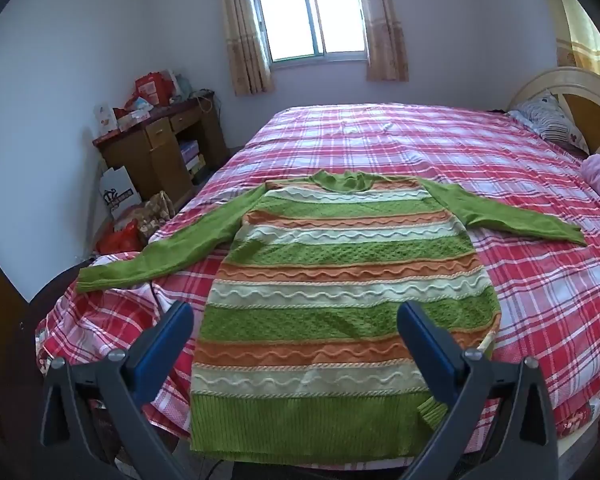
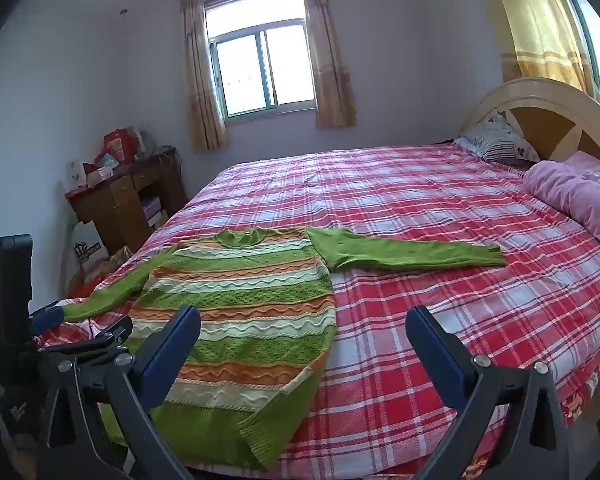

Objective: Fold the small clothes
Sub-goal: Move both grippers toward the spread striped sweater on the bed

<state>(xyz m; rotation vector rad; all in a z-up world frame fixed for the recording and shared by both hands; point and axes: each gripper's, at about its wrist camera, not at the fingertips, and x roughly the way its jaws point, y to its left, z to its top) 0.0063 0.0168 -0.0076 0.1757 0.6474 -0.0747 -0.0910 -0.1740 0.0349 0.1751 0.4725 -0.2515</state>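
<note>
A green, orange and white striped knit sweater [image 1: 340, 280] lies flat on the red plaid bed [image 1: 520, 168], collar away from me, both green sleeves spread out to the sides. My left gripper [image 1: 296, 320] is open and empty, hovering above the sweater's lower half near the hem. In the right wrist view the sweater [image 2: 240, 304] lies to the left. My right gripper [image 2: 303, 324] is open and empty, above the sweater's right edge and the bedspread [image 2: 440, 312]. The left gripper [image 2: 48, 316] shows at the left edge there.
A pink blanket [image 2: 580, 196] and a pillow [image 2: 496, 140] lie by the headboard at the right. A wooden desk [image 1: 164, 140] with clutter stands left of the bed, with bags [image 1: 120, 236] on the floor beside it. A window [image 1: 308, 20] is on the far wall.
</note>
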